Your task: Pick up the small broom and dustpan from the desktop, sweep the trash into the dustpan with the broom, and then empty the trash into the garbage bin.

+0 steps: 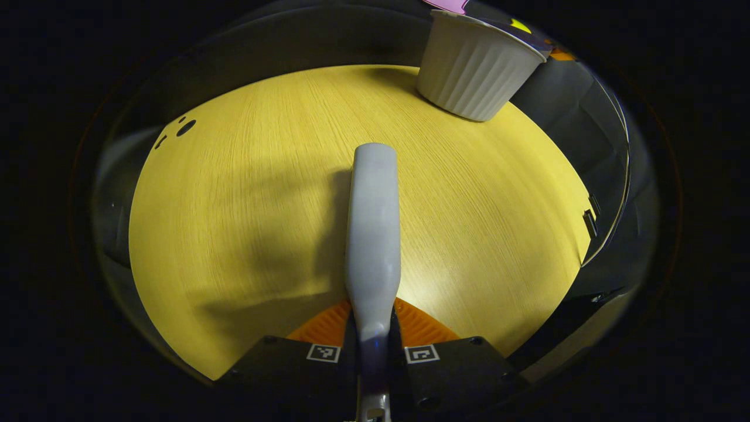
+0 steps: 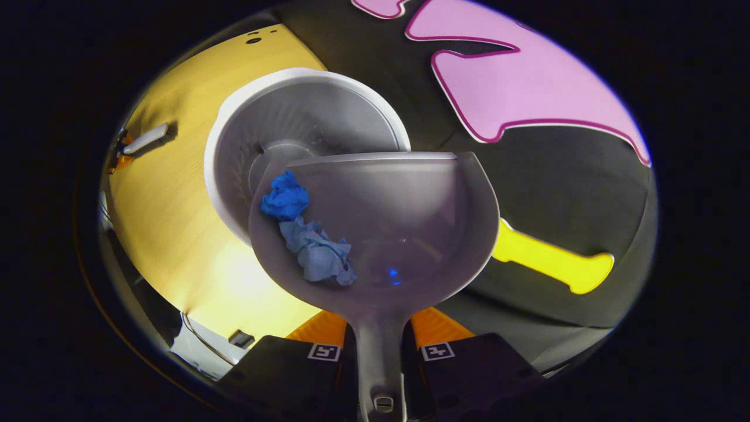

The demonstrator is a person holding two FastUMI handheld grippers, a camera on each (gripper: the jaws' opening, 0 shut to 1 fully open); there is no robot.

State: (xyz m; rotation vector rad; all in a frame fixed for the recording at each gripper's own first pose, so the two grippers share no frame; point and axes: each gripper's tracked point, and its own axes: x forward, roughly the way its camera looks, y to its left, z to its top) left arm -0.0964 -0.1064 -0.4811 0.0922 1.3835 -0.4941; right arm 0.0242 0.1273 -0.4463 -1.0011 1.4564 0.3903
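Peering past the dustpan [image 2: 375,228], its front lip hides part of the garbage bin [image 2: 304,117] below. Two blue paper wads [image 2: 307,228] lie inside the pan. The right tongs [image 2: 379,347] clamp its handle above the bin; the left tongs [image 1: 372,346] pinch one broom [image 1: 373,234] over the bench [image 1: 246,205], bristles unseen.

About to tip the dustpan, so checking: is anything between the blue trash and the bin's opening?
Nothing visible. The dustpan hangs partly over the open bin; the blue trash lies in the pan, with only the pan's bare floor between it and the front lip.
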